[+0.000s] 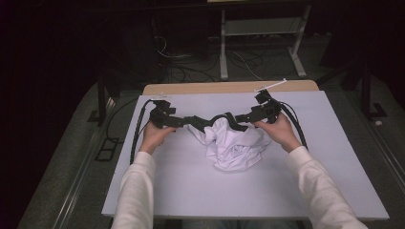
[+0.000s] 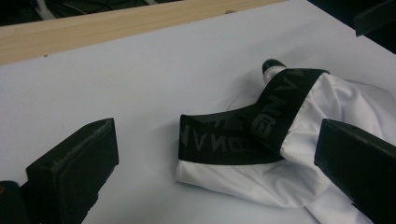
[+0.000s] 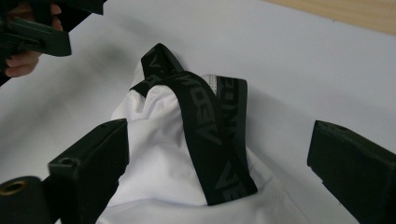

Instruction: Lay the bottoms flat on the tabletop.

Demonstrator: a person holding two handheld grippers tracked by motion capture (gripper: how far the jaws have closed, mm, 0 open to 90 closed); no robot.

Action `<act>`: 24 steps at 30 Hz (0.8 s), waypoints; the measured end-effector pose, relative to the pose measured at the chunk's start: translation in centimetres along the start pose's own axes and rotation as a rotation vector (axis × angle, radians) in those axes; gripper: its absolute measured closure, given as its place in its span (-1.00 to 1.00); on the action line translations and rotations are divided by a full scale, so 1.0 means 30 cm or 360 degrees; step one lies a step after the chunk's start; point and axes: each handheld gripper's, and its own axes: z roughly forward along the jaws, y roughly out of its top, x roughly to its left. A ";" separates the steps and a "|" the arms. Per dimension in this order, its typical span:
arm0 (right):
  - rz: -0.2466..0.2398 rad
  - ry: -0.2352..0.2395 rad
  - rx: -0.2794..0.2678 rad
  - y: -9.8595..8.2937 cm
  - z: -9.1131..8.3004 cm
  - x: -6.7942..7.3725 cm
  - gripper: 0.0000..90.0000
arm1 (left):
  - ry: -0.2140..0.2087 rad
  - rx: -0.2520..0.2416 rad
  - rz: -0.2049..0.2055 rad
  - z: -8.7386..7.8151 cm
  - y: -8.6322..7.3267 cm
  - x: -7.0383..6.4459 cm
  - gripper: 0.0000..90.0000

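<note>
Two grippers are held over a white table [image 1: 181, 191], grey lettering on the black waistband [image 2: 233, 135] is seen but cannot be read fully, crumpled white underwear [image 1: 234, 143] is laid between both, left gripper [image 2: 215, 163] and right gripper [image 3: 219, 168] are spread wide, nothing is grasped.

The high view looks forward and down on the white table [image 1: 286, 191]; both gripper views face its crumpled garment [image 2: 299, 154] closely.

Dim room around an evenly lit white table [image 1: 286, 191], soft shadows under the garment [image 1: 234, 143], slightly grainy, near jaws blurred in both gripper views
</note>
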 end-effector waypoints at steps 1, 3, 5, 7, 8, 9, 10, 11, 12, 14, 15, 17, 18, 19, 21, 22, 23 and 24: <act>0.0017 0.0009 0.0006 -0.005 0.002 -0.004 -0.83 | 0.0001 0.0003 -0.0006 0.006 -0.002 0.003 -1.00; 0.0047 0.0032 0.0008 -0.016 0.005 -0.012 -0.77 | 0.0001 0.0004 -0.0030 0.020 -0.008 0.011 -1.00; 0.0058 0.0058 0.0017 -0.026 0.008 -0.019 -0.68 | 0.0008 0.0005 -0.0051 0.034 -0.013 0.021 -1.00; 0.0059 0.0050 0.0040 -0.038 0.013 -0.024 -0.66 | 0.0016 0.0013 -0.0071 0.046 -0.021 0.031 -1.00; 0.0065 0.0045 0.0050 -0.043 0.016 -0.026 -0.62 | 0.0017 0.0024 -0.0082 0.052 -0.024 0.035 -1.00; 0.0077 0.0049 0.0058 -0.049 0.018 -0.028 -0.56 | 0.0018 0.0034 -0.0083 0.057 -0.028 0.039 -1.00; 0.0097 0.0059 0.0069 -0.054 0.020 -0.032 -0.51 | 0.0021 0.0043 -0.0086 0.063 -0.031 0.043 -1.00; 0.0116 0.0068 0.0071 -0.059 0.022 -0.036 -0.46 | 0.0023 0.0052 -0.0091 0.066 -0.033 0.045 -1.00; 0.0129 0.0072 0.0073 -0.062 0.023 -0.038 -0.43 | 0.0023 0.0057 -0.0098 0.073 -0.037 0.048 -1.00; 0.0165 0.0079 0.0077 -0.069 0.026 -0.043 -0.36 | 0.0019 0.0061 -0.0110 0.081 -0.042 0.052 -0.99; 0.0170 0.0078 0.0074 -0.072 0.029 -0.045 -0.34 | 0.0016 0.0060 -0.0118 0.085 -0.044 0.055 -0.96; 0.0196 0.0084 0.0073 -0.077 0.034 -0.047 -0.27 | 0.0017 0.0049 -0.0131 0.096 -0.049 0.061 -0.89; 0.0204 0.0085 0.0078 -0.078 0.036 -0.048 -0.24 | 0.0020 0.0043 -0.0138 0.102 -0.052 0.064 -0.87; 0.0205 0.0078 0.0081 -0.079 0.040 -0.048 -0.23 | 0.0024 0.0038 -0.0147 0.107 -0.054 0.068 -0.85; 0.0231 0.0040 0.0103 -0.082 0.052 -0.049 -0.19 | 0.0024 0.0016 -0.0173 0.118 -0.058 0.074 -0.77; 0.0231 0.0040 0.0103 -0.082 0.052 -0.049 -0.19 | 0.0022 0.0016 -0.0172 0.121 -0.059 0.077 -0.77; 0.0241 0.0041 0.0108 -0.082 0.055 -0.050 -0.19 | 0.0027 0.0008 -0.0179 0.127 -0.062 0.077 -0.74; 0.0252 0.0041 0.0109 -0.083 0.058 -0.052 -0.18 | 0.0030 0.0009 -0.0181 0.133 -0.064 0.078 -0.71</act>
